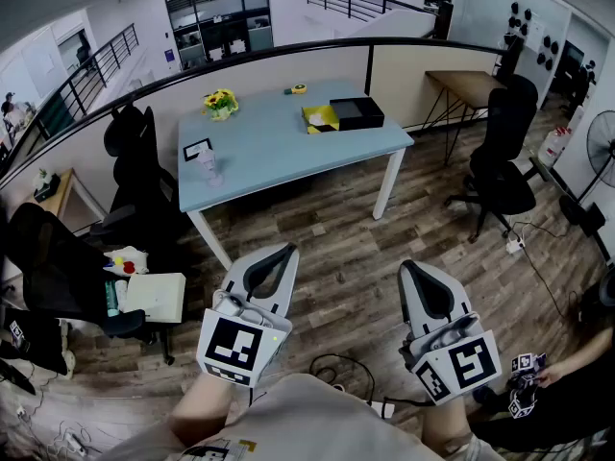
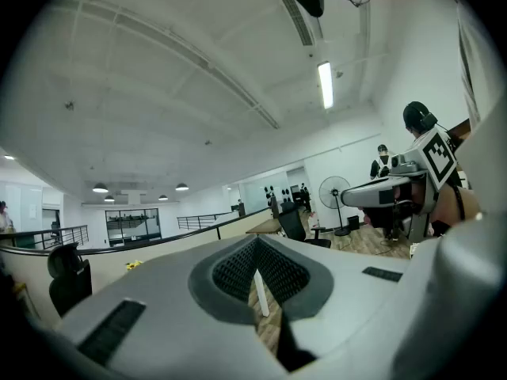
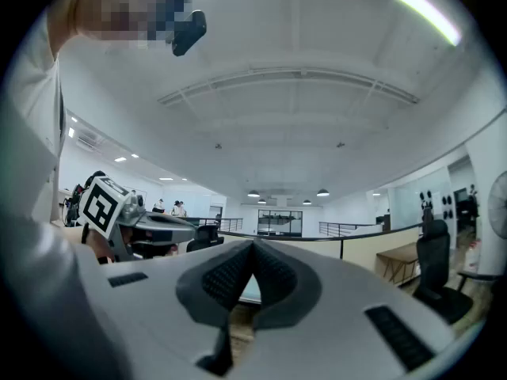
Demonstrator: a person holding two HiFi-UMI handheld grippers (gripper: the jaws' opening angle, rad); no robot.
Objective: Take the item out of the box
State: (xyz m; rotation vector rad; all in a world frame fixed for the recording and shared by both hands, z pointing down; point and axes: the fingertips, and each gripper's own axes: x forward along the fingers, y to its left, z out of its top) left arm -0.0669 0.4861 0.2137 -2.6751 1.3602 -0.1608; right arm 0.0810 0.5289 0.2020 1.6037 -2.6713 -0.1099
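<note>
A black box (image 1: 356, 112) lies on the far right part of the light blue table (image 1: 279, 152), with a yellow piece (image 1: 321, 117) against its left side. What is inside the box cannot be made out from here. Both grippers are held low near my body, over the wooden floor and well short of the table. My left gripper (image 1: 287, 250) points toward the table with its jaws together and nothing between them; its fingertips (image 2: 255, 242) meet. My right gripper (image 1: 406, 267) is likewise shut and empty, and its fingertips (image 3: 253, 245) touch.
The table also carries yellow flowers (image 1: 220, 102), a small bottle (image 1: 209, 166) and a card (image 1: 197, 148). Black office chairs stand to the left (image 1: 139, 161) and right (image 1: 504, 157) of it. A wooden desk (image 1: 471, 84), a fan (image 1: 598, 147) and floor cables (image 1: 332, 365) are nearby. Another person's hand (image 1: 553, 375) shows at lower right.
</note>
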